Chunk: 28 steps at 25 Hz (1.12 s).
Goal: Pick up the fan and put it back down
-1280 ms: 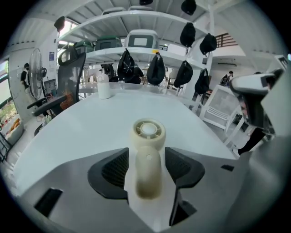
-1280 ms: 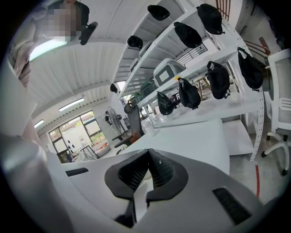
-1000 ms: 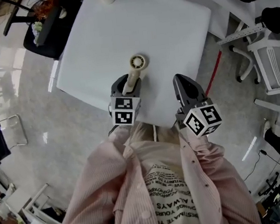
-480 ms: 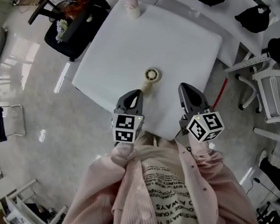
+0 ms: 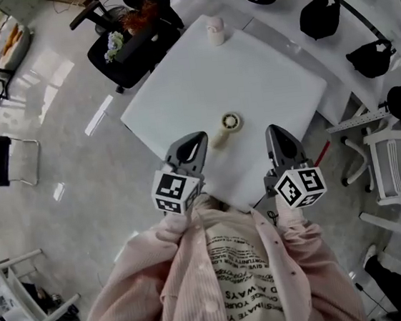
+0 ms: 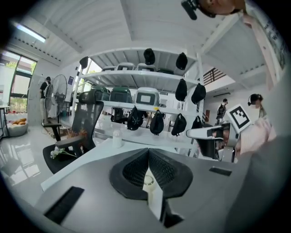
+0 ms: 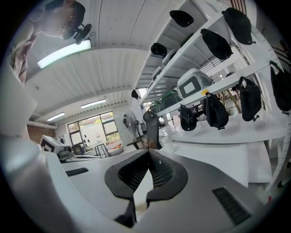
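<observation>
The small cream hand fan lies flat on the white table, round head away from me and handle toward me. My left gripper hovers above the near table edge, just left of and behind the handle, shut and empty. In the left gripper view its jaws meet at the tips, and a pale round bit of the fan shows through the slit below them. My right gripper is raised on the other side of the fan, also shut and empty; its own view looks level toward shelves.
A pale cup stands at the table's far edge. A black chair with flowers on it is off the far left corner. Black caps hang on a rack at the right, near a white chair.
The left gripper, open around the fan's handle a second ago, has drawn back and up and shut empty. The fan stays on the table. Both grippers have risen.
</observation>
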Each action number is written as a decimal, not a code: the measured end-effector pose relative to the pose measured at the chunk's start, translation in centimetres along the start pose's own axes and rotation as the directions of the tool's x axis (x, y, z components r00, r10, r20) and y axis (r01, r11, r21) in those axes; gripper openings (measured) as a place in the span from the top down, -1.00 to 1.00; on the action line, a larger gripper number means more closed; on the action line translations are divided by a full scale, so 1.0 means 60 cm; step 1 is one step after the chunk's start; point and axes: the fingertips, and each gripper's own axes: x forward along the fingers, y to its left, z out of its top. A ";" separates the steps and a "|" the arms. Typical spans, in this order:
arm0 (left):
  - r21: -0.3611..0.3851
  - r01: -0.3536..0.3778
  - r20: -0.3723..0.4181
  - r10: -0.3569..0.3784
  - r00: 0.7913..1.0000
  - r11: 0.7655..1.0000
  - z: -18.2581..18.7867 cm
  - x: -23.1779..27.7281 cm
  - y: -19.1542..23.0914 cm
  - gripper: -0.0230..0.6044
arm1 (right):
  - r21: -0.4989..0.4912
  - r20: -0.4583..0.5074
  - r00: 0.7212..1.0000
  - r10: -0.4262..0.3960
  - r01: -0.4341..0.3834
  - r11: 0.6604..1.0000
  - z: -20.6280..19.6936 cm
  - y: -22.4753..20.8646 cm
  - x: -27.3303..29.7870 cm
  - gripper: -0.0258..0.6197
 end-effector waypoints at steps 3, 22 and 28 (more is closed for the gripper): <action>0.011 -0.033 0.049 0.032 0.998 0.999 0.033 -0.019 0.013 0.92 | -0.014 0.018 1.000 0.013 -0.013 1.000 0.019 0.005 0.002 0.92; 0.012 -0.145 0.205 0.140 0.969 0.989 0.122 -0.084 0.071 0.92 | -0.096 0.114 0.993 0.012 -0.001 0.995 0.101 -0.005 -0.002 0.92; 0.017 -0.156 0.211 0.149 0.966 0.988 0.125 -0.078 0.081 0.92 | -0.117 0.112 0.994 -0.006 0.019 0.993 0.104 -0.016 -0.005 0.92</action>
